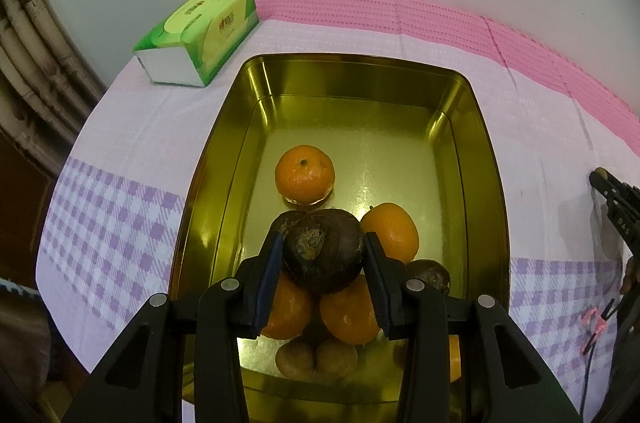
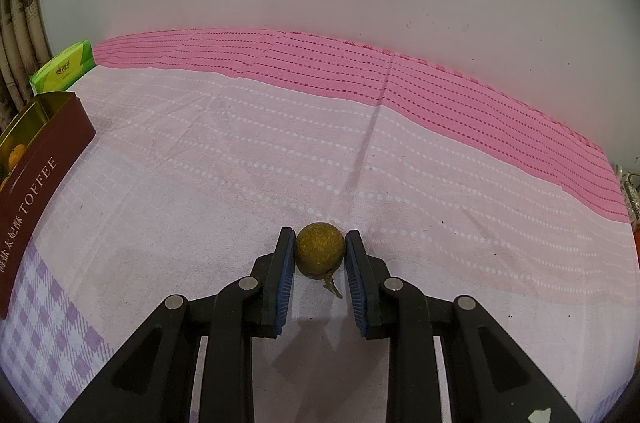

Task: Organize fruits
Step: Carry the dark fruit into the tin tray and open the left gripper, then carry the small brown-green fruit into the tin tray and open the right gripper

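My left gripper (image 1: 324, 247) is shut on a dark brown round fruit (image 1: 326, 253) and holds it above the gold tin (image 1: 224, 143). In the tin lie several oranges (image 1: 305, 175), another dark fruit (image 1: 430, 275) and two small brown longans (image 1: 316, 359) near its front end. My right gripper (image 2: 320, 243) is shut on a small yellow-brown longan (image 2: 320, 249) with a short stem, right at the cloth. The tin shows at the left edge of the right wrist view (image 2: 36, 159), with TOFFEE printed on its dark red side.
A green tissue pack (image 1: 200, 35) lies behind the tin to the left; it also shows in the right wrist view (image 2: 64, 71). The table (image 2: 240, 163) wears a pink and lilac checked cloth. A white wall stands behind. The other gripper's tip (image 1: 612, 199) shows at the right edge.
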Motion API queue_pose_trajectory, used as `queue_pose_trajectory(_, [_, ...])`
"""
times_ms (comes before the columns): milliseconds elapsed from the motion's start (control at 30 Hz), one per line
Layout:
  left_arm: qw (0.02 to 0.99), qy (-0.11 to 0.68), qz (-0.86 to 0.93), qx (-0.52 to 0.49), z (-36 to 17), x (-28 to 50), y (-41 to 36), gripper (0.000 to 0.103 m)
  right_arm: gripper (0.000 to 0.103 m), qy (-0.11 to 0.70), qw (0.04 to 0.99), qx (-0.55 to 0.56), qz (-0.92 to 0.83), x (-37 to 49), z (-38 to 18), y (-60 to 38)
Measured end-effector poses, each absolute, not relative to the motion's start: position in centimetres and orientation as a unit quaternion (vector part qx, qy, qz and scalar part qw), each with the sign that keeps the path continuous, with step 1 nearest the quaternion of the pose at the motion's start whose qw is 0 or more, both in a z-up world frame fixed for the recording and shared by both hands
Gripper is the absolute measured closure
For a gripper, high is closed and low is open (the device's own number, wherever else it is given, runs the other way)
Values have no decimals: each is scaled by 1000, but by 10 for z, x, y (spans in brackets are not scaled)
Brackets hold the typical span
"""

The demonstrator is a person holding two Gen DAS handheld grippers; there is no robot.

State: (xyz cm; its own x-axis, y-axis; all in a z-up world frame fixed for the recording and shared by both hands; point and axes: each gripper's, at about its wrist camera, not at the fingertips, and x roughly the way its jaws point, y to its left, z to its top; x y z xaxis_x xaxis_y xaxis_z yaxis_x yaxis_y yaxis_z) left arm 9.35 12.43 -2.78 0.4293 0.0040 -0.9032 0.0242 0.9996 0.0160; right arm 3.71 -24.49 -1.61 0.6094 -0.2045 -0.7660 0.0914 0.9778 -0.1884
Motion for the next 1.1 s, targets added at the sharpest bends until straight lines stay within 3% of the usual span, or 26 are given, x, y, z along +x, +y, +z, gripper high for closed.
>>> queue_pose_trajectory(267, [853, 522, -12, 9, -16, 87, 125, 59, 79, 434, 895, -66, -83, 37, -16, -245])
queue_pose_trajectory(1100, [885, 464, 29, 17, 22, 50, 156, 42, 79, 434, 894, -69, -83, 37, -16, -244])
